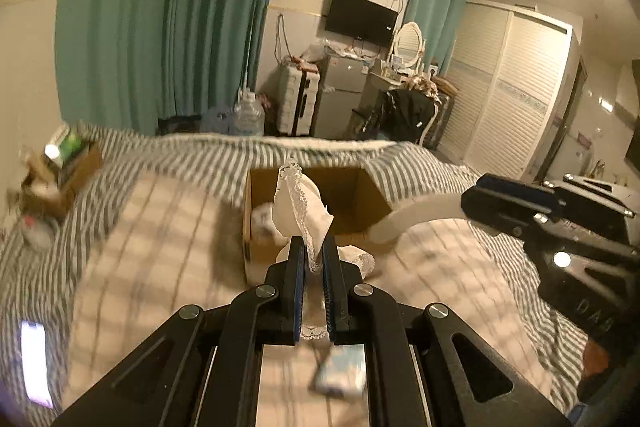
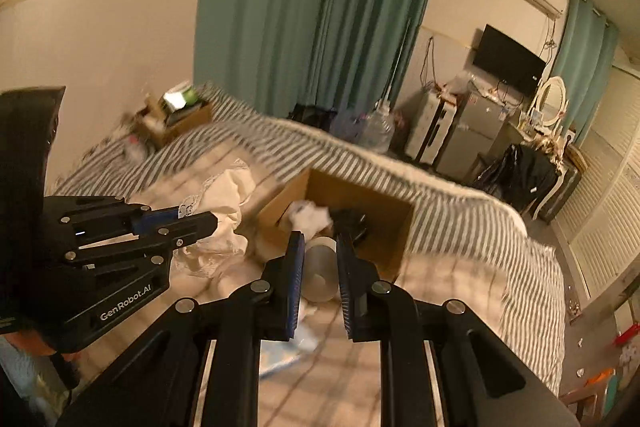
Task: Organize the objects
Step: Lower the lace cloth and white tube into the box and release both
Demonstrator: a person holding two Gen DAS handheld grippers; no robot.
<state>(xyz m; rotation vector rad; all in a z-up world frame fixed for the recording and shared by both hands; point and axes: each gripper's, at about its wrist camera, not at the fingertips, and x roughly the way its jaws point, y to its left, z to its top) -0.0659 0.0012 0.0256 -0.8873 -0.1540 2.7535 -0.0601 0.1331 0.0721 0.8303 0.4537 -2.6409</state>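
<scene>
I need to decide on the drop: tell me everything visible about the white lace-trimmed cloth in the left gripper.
The white lace-trimmed cloth looks like soft cream fabric with a lace edge. The left gripper is shut on it, a bunch rising above the fingers in front of the cardboard box. In the right wrist view, more of it lies crumpled on the bed.

The left wrist camera sits just behind the left gripper (image 1: 314, 251), low over the bed (image 1: 160, 227), facing the cardboard box (image 1: 360, 195) close at 12 o'clock, with the television (image 1: 360, 17) far beyond. The right gripper (image 1: 496, 187) enters at 3 o'clock. The right wrist camera rides higher behind its own fingers (image 2: 296, 259), tilted down at the same box (image 2: 384, 211) at 12 o'clock, the left gripper (image 2: 192, 219) at 9 o'clock. Both views share the box, the bed, the green curtains (image 1: 168, 19) and the television wall.
</scene>
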